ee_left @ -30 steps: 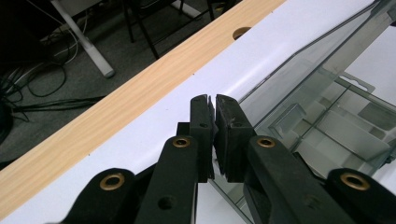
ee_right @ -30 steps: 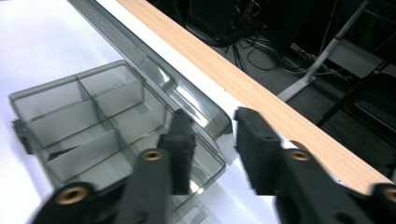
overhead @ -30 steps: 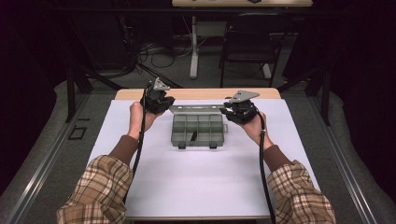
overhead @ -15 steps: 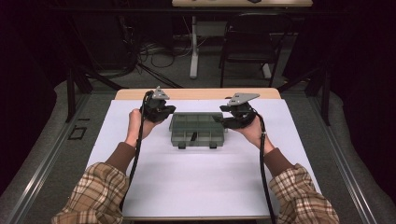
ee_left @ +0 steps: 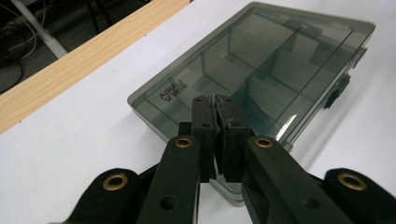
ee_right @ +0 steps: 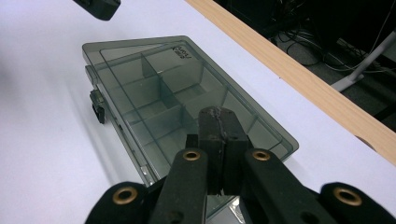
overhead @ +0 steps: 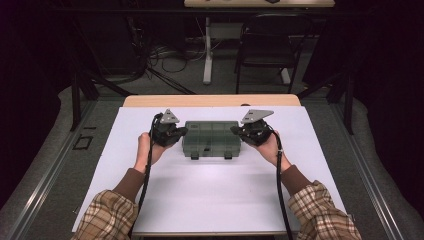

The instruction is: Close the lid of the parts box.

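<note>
1. My left gripper (overhead: 176,134) and right gripper (overhead: 239,131) flanked the compartment box (overhead: 211,138), jaws pinched together, empty.
2. Box lay mid-mat (overhead: 210,195), long axis running hand to hand, both equally near.

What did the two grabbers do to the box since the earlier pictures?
The box's lid, open a second ago, is now down. The left gripper and right gripper came down to the ends of the grey compartment box. The right gripper's jaws have just been closing, nothing between them. The box stayed put on the white mat.
</note>
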The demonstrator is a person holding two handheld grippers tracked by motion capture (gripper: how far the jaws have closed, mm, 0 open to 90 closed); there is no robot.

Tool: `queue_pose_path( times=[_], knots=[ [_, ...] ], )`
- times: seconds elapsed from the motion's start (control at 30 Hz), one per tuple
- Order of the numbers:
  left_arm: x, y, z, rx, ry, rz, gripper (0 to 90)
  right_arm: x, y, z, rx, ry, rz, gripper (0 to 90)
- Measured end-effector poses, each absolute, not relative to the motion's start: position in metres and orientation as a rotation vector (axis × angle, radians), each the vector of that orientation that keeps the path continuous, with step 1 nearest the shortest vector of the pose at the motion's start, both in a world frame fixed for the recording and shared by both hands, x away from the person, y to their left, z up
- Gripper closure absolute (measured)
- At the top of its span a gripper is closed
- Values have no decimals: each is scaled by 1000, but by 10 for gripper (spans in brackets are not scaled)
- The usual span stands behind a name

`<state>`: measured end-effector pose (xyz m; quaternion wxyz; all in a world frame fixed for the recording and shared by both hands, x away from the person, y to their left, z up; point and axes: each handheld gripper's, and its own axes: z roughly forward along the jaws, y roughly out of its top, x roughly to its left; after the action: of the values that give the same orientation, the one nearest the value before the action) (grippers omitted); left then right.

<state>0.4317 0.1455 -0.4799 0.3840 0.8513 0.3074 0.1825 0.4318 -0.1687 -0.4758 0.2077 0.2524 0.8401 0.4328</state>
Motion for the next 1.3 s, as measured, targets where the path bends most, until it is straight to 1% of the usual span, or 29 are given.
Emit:
queue_pose_path(
  times=[0.33, 0.9, 1.17, 1.3],
  knots=[
    [425, 140, -493, 2191, 769, 497, 871, 431, -164, -487, 692, 2374, 1160, 900],
    [429, 145, -512, 2214, 806, 447, 872, 430, -158, -507, 682, 2445, 1085, 900],
    [430, 143, -517, 2242, 802, 443, 877, 433, -157, -517, 686, 2482, 1049, 900],
    [431, 146, -518, 2233, 800, 416, 884, 435, -160, -520, 712, 2491, 1067, 900]
  ],
)
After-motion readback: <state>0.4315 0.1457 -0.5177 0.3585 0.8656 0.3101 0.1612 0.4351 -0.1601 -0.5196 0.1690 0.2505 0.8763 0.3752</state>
